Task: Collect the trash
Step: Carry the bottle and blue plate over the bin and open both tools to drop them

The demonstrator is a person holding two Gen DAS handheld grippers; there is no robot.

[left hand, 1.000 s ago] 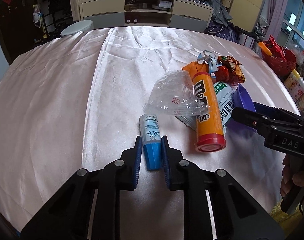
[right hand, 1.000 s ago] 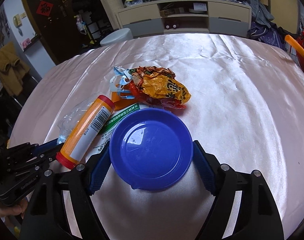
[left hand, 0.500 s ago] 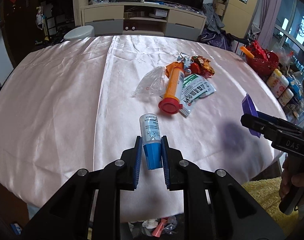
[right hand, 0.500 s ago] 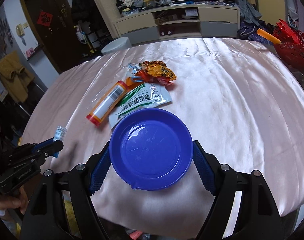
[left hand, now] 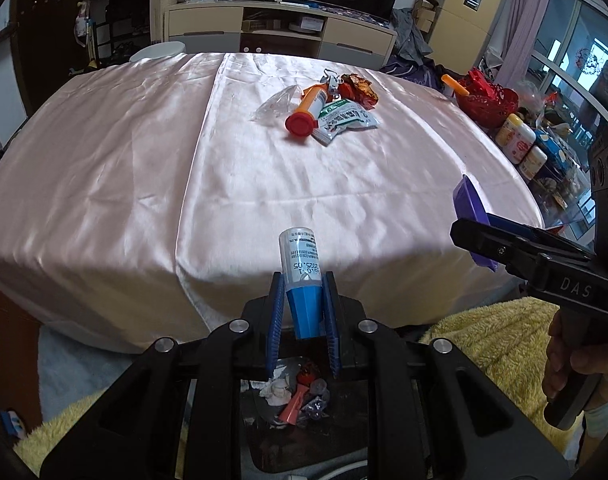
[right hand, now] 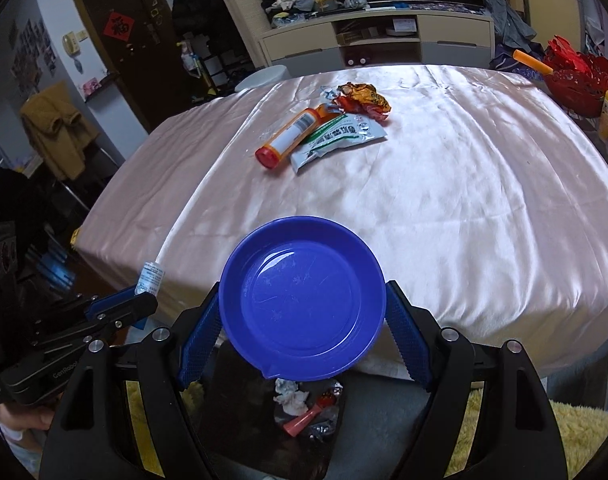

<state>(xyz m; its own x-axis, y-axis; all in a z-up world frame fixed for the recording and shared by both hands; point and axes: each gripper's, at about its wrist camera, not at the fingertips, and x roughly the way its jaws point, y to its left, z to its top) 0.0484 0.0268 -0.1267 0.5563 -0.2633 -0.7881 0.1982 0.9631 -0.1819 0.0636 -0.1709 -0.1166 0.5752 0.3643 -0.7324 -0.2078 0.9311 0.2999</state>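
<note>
My left gripper (left hand: 302, 304) is shut on a small clear bottle with a blue cap (left hand: 301, 276), held past the table's near edge above a dark trash bin (left hand: 295, 392). My right gripper (right hand: 304, 344) is shut on a blue plastic plate (right hand: 301, 300), also held above the bin (right hand: 304, 404). The bottle shows at the left of the right wrist view (right hand: 149, 278); the plate shows edge-on in the left wrist view (left hand: 470, 208). On the table lie an orange tube with a red cap (left hand: 310, 110), a white-green packet (left hand: 346, 120), a clear plastic wrapper (left hand: 275, 104) and a crumpled orange wrapper (left hand: 358, 88).
The table carries a pink satin cloth (left hand: 143, 160). The bin holds tissue and a coral-coloured piece (right hand: 301, 420). A yellow fluffy rug (left hand: 484, 344) lies on the floor. A red basket (left hand: 488, 100) and several jars (left hand: 516, 140) stand at the right.
Both grippers have pulled back from the trash pile to beyond the table's near edge, carrying the bottle and the plate. The bin on the floor has come into view below them.
</note>
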